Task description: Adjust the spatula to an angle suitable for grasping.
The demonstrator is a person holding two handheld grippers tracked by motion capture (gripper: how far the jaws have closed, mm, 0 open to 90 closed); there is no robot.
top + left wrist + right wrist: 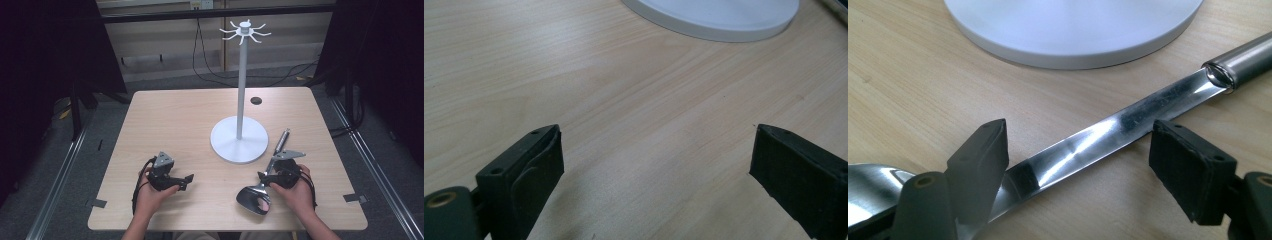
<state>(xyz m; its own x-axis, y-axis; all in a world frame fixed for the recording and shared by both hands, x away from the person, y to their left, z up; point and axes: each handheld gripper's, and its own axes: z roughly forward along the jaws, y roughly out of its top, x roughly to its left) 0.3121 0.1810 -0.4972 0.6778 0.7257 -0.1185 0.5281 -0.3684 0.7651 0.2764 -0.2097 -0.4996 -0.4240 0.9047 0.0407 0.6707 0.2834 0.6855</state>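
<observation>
Black tongs [189, 178] with grey three-cornered plates, trailing black cables, screw-holed ribbed pads [1192, 165], bare forearms

In the high view the right tool [272, 172] and the hand behind it cover the middle of the ladle [260, 192], leaving its bowl and handle end exposed. The right gripper view crops the ladle's bowl at the left edge and its round handle at the right. The white stand base [1073, 35] runs off the top edge there. The person's forearms are cut by the bottom edge above the bench [175, 130].
</observation>
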